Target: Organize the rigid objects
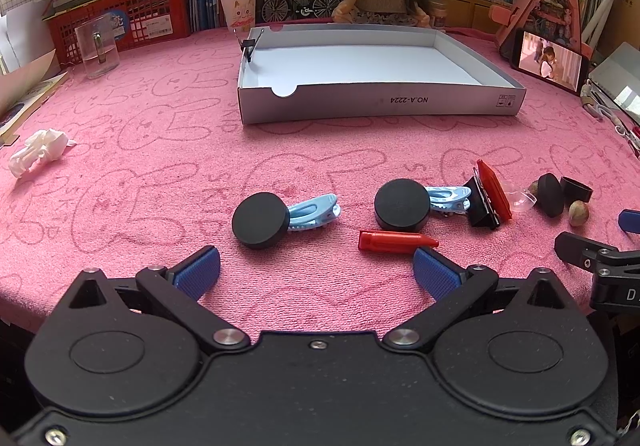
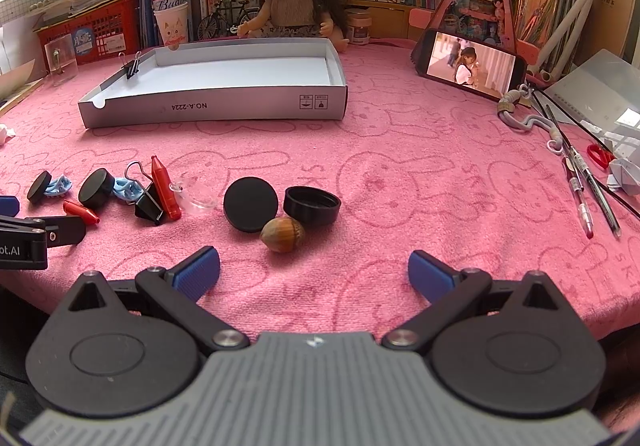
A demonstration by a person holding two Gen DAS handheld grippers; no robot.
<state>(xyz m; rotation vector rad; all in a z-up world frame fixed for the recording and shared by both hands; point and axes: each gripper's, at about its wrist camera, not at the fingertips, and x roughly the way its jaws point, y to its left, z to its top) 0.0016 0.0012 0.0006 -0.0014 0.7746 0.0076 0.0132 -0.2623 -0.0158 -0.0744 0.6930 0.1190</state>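
Small rigid items lie in a row near the worktop's front edge: black discs (image 1: pixel 261 220), blue clips (image 1: pixel 314 212), red crayon (image 1: pixel 396 241), hazelnut (image 2: pixel 282 234) touching a disc, black cap (image 2: pixel 312 205) just behind. White tray (image 1: pixel 376 104) sits toward the back edge, binder clip (image 1: pixel 249 45) on its wall. Left tool (image 1: pixel 316 272) and right tool (image 2: pixel 314 272) both spread wide, holding nothing.

Our left gripper (image 1: pixel 316 270) has a black body, round hubs, silver screws and ribbed blue pads (image 1: pixel 199 271). Our right gripper (image 2: pixel 314 272) matches, apart from a ridged grey centre plate.
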